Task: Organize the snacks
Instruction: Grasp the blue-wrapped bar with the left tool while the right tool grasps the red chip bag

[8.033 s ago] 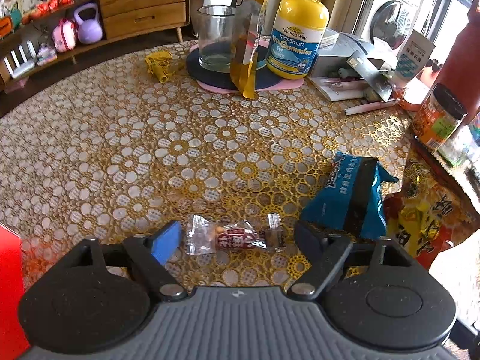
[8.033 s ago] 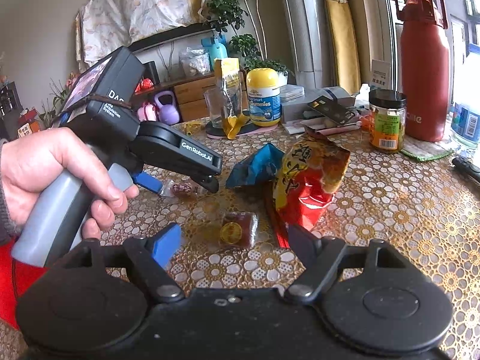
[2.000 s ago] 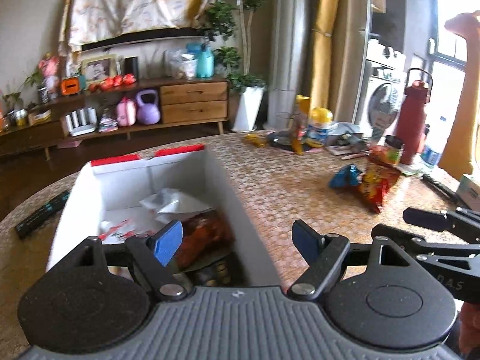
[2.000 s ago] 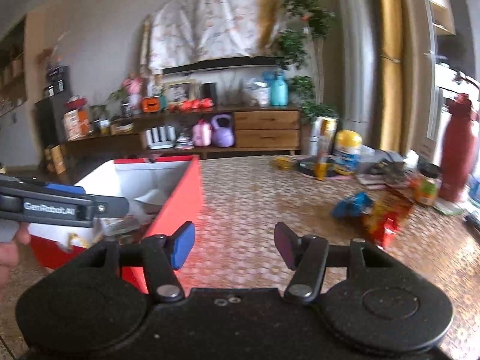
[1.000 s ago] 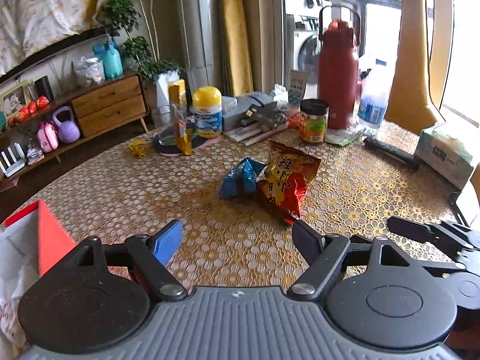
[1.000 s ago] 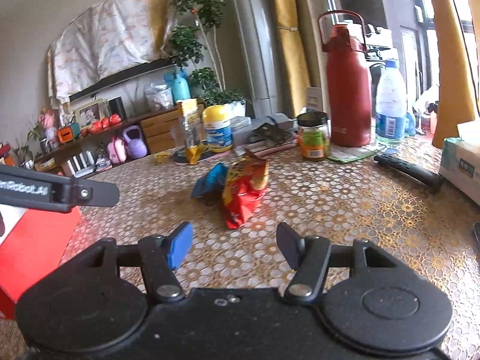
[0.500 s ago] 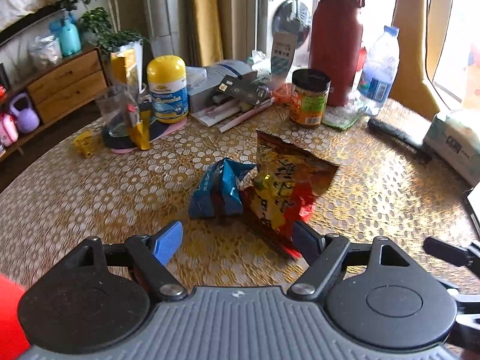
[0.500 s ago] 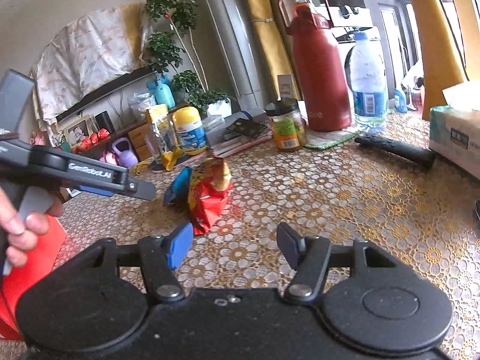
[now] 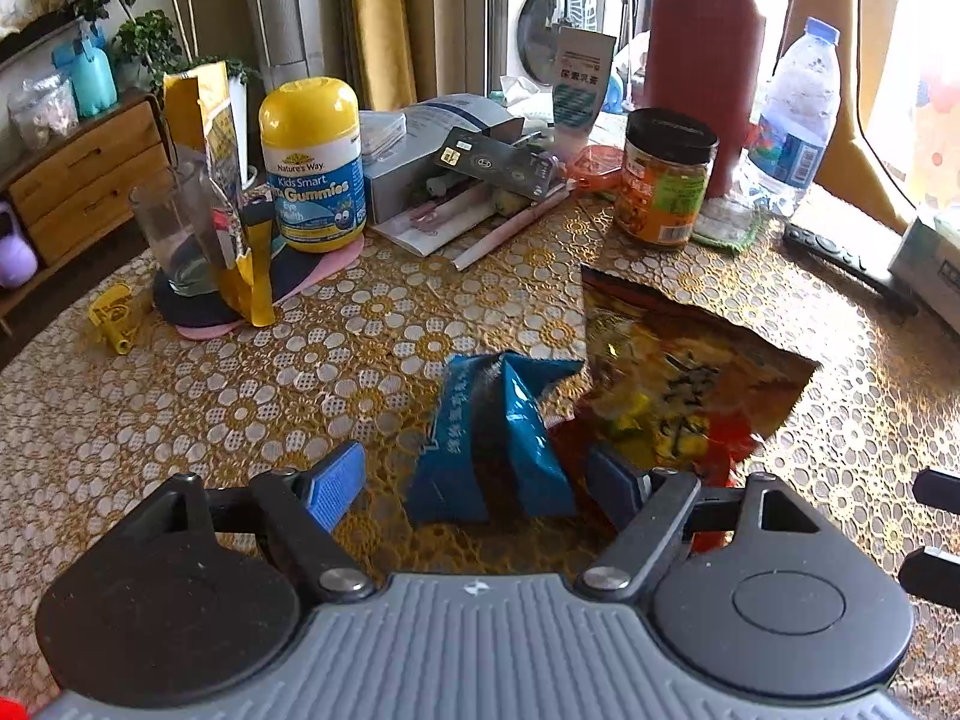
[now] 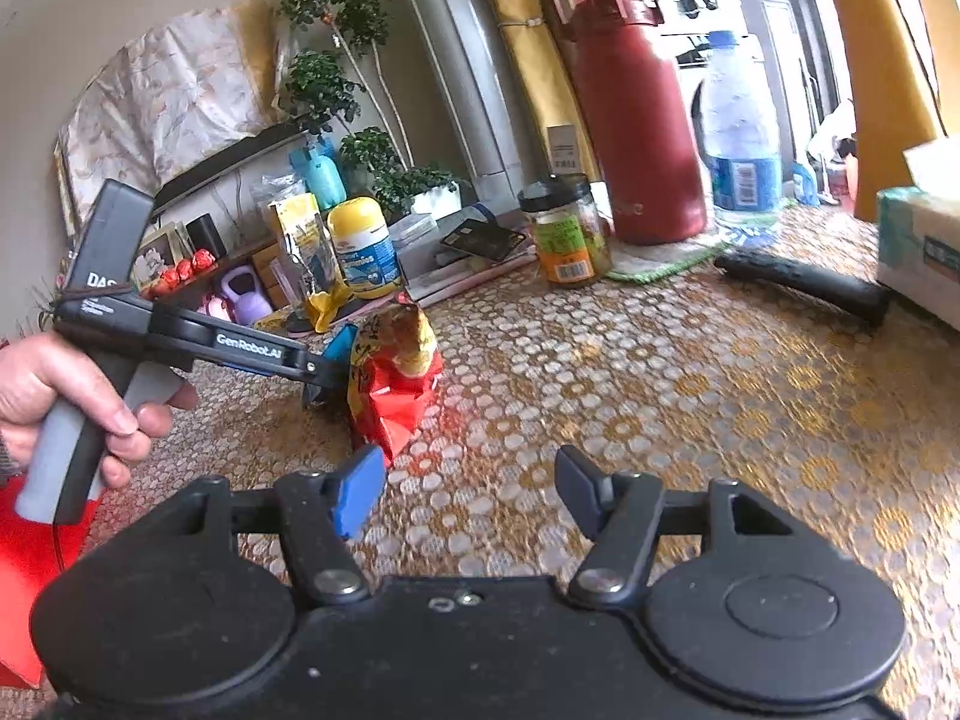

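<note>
- Hovering over the table (image 9: 180,396): left gripper (image 9: 477,489), jaws wide, pads either side of the blue snack packet (image 9: 492,450) without pressing on it.
- Lying crumpled on the gold lace cloth, well in from the table's far edge: blue snack packet, touching the red and yellow chip bag (image 9: 678,396) on its right.
- Standing partly upright in the right wrist view: red and yellow chip bag (image 10: 393,384), top open.
- Held in a hand (image 10: 60,396) at the left of that view: left gripper (image 10: 318,381), tips down beside the chip bag, hiding most of the blue packet.
- Poised nearer the table's near edge: right gripper (image 10: 471,495), jaws moderately apart, nothing between them, only bare cloth below.
- Crowding the far edge: yellow-capped gummies bottle (image 9: 312,168), glass jar (image 9: 666,180), red flask (image 9: 702,60), water bottle (image 9: 792,114).
- Showing at the lower left corner of the right wrist view: red box (image 10: 30,552).
</note>
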The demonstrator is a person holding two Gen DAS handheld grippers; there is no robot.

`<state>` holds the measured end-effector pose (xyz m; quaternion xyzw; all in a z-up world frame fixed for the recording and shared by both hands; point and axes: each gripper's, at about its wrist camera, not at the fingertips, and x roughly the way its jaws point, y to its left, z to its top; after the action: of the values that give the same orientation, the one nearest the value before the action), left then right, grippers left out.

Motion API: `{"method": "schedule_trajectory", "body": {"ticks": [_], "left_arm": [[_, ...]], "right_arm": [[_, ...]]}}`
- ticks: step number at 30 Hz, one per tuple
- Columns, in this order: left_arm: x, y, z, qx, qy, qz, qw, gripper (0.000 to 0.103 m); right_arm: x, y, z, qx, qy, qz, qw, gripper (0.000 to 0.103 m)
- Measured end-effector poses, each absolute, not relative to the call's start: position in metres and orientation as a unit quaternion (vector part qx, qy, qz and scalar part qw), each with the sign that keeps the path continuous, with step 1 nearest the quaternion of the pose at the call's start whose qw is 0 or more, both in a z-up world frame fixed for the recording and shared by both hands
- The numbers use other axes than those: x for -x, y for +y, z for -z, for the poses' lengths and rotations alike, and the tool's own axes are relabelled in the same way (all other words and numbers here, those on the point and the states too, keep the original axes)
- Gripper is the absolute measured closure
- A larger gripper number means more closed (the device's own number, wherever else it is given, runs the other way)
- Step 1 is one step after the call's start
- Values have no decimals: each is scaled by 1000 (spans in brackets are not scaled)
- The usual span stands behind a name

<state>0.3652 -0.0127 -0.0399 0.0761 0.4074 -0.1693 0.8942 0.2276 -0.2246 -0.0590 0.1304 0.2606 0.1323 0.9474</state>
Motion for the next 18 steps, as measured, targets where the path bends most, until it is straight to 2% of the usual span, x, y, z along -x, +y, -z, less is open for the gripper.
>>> {"method": "schedule_trajectory", "body": {"ticks": [14,15,18], "left_arm": [[-383,-4,57,-39,404,184,895,24],[-382,-4,57,-42,401,186,896,25],[-380,-3,56,-40,403,199,892,44]], "right_arm": [[-281,-205,42,-142,257,-145,945,38],[-286,-203,41,-143,256,-144,945,36],[-299,-198,41,-150,260,-143,943,35]]}}
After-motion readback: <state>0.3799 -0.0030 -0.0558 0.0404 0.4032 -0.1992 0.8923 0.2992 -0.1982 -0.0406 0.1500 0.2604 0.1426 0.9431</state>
